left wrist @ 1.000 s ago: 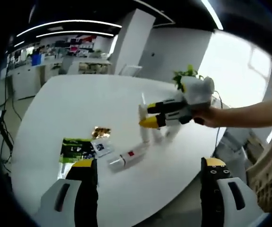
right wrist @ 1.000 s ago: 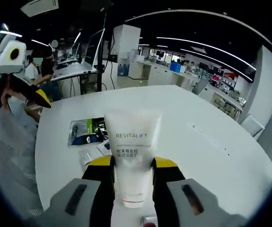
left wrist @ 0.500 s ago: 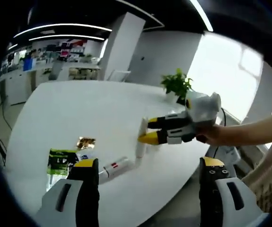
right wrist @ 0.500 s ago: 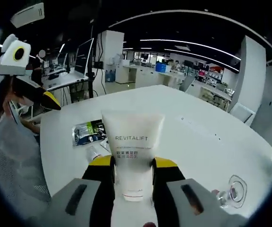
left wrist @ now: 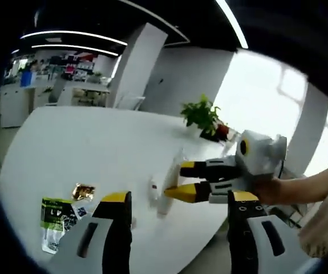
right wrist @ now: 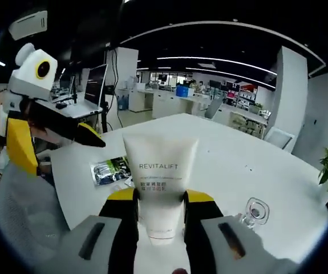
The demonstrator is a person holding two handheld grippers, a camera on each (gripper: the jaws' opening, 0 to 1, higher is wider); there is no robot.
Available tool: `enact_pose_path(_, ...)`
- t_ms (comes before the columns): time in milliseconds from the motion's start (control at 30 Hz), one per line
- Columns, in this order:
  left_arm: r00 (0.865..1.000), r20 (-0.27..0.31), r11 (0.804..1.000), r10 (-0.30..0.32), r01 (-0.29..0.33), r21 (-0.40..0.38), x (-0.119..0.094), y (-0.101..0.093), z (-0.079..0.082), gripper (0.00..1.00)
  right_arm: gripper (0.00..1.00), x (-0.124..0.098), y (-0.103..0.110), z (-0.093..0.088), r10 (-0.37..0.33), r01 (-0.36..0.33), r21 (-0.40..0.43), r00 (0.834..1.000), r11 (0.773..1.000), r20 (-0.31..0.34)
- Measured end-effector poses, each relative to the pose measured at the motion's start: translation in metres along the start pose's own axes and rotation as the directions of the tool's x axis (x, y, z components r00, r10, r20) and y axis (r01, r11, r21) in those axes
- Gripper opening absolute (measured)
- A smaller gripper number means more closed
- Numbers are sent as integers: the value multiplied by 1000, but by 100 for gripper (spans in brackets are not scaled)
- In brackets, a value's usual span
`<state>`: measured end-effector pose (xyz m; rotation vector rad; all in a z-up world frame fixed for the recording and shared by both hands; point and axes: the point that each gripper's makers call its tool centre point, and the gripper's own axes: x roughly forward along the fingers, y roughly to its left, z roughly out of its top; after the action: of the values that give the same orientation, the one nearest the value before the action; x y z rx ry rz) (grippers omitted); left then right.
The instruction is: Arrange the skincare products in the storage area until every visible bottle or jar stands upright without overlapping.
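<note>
Riding pinched in the right gripper, the tube had swung from over the sachets toward the desk's plant end, perhaps for standing. The left gripper hung spread, empty.

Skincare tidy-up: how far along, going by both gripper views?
Early. Nothing clearly stands finished. In hand: the right hand-held gripper is shut on a white tube, held above the white table. The left hand-held gripper is open, holding nothing. Left: set that tube upright, and deal with the flat sachets lying on the table. A small clear bottle sits near the right gripper; whether it needs moving is unclear.
</note>
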<state>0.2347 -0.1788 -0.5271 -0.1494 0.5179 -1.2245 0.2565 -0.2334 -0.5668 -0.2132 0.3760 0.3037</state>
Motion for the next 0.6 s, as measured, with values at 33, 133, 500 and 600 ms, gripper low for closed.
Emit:
enact_pose_path(33,1000,7,1000,-6,6,4,2,-2,2,59,29,-3,2,4,-6,6,0,1000,1000,8)
enact_pose_path(133,1000,6,999,-23,23,30,10,-10,8,54,29,-12,6,13,-15,14,10,999,1000,29)
enact_pose_path(500,998,2,995,-58,58,82,31,-36,16,32,29,-38,17,26,-52,49,45,996,998,71)
enact_pose_path(600,998,-7,993,-59,60,106,33,-40,15,25,29,-44,17,26,-59,56,53,996,997,73)
